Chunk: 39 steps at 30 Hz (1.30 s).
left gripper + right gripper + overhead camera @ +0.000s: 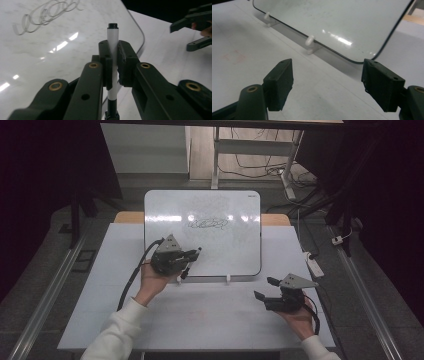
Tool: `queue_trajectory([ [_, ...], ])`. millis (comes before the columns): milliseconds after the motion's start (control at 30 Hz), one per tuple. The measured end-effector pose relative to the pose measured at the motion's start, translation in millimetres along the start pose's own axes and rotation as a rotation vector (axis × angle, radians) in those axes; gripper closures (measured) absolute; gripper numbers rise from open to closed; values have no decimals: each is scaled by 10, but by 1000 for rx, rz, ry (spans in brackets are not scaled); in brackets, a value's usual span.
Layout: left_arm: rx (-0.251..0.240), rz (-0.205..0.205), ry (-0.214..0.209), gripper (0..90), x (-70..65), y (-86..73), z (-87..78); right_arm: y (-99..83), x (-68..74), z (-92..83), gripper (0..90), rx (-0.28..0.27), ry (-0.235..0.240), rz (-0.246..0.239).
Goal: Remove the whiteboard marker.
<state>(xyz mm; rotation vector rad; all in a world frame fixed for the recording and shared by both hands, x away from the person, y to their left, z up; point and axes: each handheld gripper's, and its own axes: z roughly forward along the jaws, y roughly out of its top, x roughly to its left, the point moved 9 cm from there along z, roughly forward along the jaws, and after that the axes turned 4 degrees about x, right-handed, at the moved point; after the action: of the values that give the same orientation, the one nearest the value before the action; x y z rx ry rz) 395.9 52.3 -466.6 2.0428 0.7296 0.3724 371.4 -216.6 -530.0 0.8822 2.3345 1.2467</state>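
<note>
- Dark room, cables on the floor at the top of the high view; white table (210, 315) centre frame with a whiteboard (235, 255) lying on it.
- Left gripper (192, 256), centre-left in the high view, over the board's lower-left part: clenched on a marker (112, 50). In the left gripper view the pads pinch the white barrel mid-length; a black end sticks up above the jaws.
- Cannot tell whether that end is a cap or the tip.
- Right gripper (265, 288), lower right in the high view, over bare table just below the board's corner: released, jaws wide apart with nothing between them in the right gripper view.
- Done so far, judging by the board: one looped scribble (207, 224) near its upper middle. Rest of the board looks blank, with faint smudges.
- Left, my read: more writing, or wiping; no eraser in sight.
- Writing: scribble is loops only, no legible letters. A small mark at the board's top right corner, too small to read. No label readable on the marker.
</note>
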Motion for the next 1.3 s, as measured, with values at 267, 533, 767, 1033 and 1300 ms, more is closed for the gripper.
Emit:
queue_trajectory([
  [267, 3, 37, -59, 816, -269, 41, 153, 162, 184, 88, 276, 4, 64, 23],
  [533, 12, 81, -89, 816, -519, 85, 315, 301, 417, 255, 302, 26, 122, 10],
  [767, 11, 108, -90, 816, -642, 119, 388, 436, 597, 396, 331, 33, 167, 23],
  [1033, 12, 124, -87, 816, -716, 123, 433, 611, 846, 611, 411, 46, 231, 43],
  [1300, 13, 158, -69, 816, -770, 133, 450, 679, 978, 725, 578, 76, 269, 87],
])
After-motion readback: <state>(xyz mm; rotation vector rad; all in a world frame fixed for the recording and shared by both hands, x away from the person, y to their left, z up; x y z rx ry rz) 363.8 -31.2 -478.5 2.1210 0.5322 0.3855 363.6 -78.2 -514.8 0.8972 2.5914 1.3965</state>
